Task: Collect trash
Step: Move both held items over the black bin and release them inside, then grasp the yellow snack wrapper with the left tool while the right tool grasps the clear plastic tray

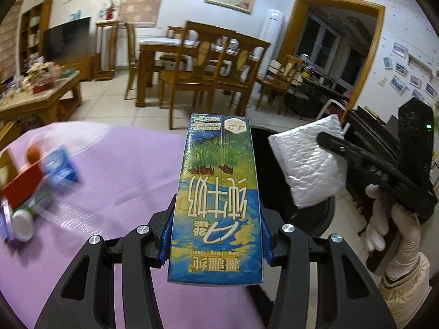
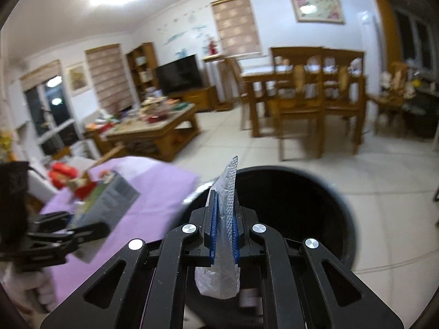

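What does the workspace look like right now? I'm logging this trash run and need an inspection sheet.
Surface: purple tablecloth over the table, wrinkled.
Job's things: milk carton and silver foil packet, both held; black trash bin stands open on the floor beside the table, under the packet.
Clutter: blurred boxes and a white-capped container at the cloth's left end.
Grippers: left gripper clamped on the carton; right gripper shut on the packet, held by a white-gloved hand.
Cables: nothing seen.
Surroundings: tiled floor, wooden dining table and chairs, cluttered coffee table, television.
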`<state>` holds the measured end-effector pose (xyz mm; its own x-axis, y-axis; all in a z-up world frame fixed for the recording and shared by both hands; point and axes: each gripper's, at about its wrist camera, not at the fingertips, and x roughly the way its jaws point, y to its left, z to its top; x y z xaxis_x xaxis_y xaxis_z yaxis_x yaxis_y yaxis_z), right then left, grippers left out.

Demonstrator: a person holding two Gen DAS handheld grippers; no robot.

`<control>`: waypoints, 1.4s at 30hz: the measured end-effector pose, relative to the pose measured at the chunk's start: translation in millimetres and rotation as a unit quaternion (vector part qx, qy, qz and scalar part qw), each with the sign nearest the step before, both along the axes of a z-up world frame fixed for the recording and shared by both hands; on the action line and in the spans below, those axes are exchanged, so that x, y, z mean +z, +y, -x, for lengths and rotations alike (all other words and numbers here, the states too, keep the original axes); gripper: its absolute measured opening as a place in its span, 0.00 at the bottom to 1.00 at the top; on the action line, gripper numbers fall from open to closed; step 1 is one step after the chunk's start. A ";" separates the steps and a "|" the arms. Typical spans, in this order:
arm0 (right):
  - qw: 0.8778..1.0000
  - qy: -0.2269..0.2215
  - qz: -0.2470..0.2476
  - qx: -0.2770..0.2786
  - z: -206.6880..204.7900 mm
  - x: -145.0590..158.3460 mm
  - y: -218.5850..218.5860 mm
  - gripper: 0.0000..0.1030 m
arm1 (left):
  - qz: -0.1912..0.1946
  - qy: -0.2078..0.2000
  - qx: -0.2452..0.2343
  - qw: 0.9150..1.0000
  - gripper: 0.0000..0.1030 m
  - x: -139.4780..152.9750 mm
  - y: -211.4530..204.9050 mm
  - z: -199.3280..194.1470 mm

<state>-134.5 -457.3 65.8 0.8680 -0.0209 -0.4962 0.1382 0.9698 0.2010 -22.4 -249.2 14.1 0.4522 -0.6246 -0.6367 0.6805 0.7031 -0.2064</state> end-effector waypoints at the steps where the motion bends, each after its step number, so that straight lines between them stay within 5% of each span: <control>1: 1.000 0.004 0.004 -0.009 -1.1 -2.1 -5.8 0.09 | -0.002 0.002 -0.009 1.000 0.47 -0.2 -12.2 -0.9; 12: 0.997 0.057 -0.002 -0.061 -12.3 -53.0 -58.8 0.09 | -0.054 0.024 -0.075 0.995 0.47 -37.0 -99.4 -9.4; 22: 0.995 0.080 -0.020 -0.062 -24.7 -73.7 -62.6 0.12 | -0.076 0.043 -0.082 0.993 0.49 -54.8 -109.6 -21.5; 25: 0.995 0.077 -0.020 -0.063 -23.7 -73.4 -61.5 0.37 | -0.084 0.041 -0.081 0.992 0.57 -54.0 -112.0 -19.6; 27: 0.995 0.071 -0.024 -0.061 -22.9 -71.4 -60.2 0.63 | -0.084 0.030 -0.075 0.993 0.83 -50.0 -110.0 -16.6; 32: 0.997 0.059 -0.014 -0.053 -19.4 -64.3 -49.7 0.66 | -0.074 0.005 -0.074 0.995 0.84 -36.3 -96.6 -7.6; 35: 0.998 0.048 -0.022 -0.041 -18.4 -59.6 -42.6 0.75 | -0.066 -0.017 -0.066 0.995 0.95 -28.0 -79.7 -3.1; 42: 0.998 0.023 -0.055 -0.006 -22.7 -41.7 -14.9 0.88 | -0.050 -0.050 -0.014 0.997 0.95 -7.9 -10.9 -4.2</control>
<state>-111.8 -472.2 24.1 0.8439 0.0260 -0.5359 0.1614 0.9403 0.2997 -18.2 -260.1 6.2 0.5000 -0.5744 -0.6481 0.7144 0.6966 -0.0663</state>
